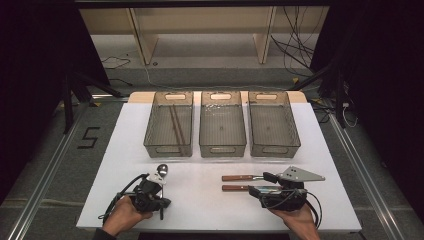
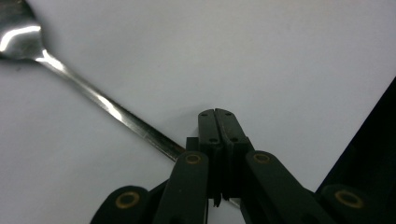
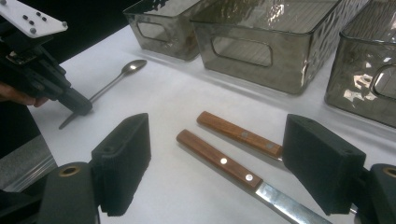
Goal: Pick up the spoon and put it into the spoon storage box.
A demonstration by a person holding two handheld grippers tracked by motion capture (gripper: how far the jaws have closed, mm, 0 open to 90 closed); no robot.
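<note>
Bins (image 1: 222, 125) stand in a row of three beyond both grippers; the left one holds chopsticks (image 1: 176, 125). Left gripper (image 2: 218, 122) has its jaws pressed together on the spoon (image 2: 100, 100) handle, whose end is hidden beneath them. The spoon's long axis runs from the jaws away toward the bins, bowl farthest. Right gripper (image 3: 215, 163) stands wide, two knives (image 3: 219, 161) between its jaws, wooden handles pointing away from it, blades partly cut off.

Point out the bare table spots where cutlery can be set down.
Free: the white table between the metal spoon and the two wooden-handled knives, and the strip right of the right smoky plastic bin. Crowded: the front edge, where both grippers rest.
</note>
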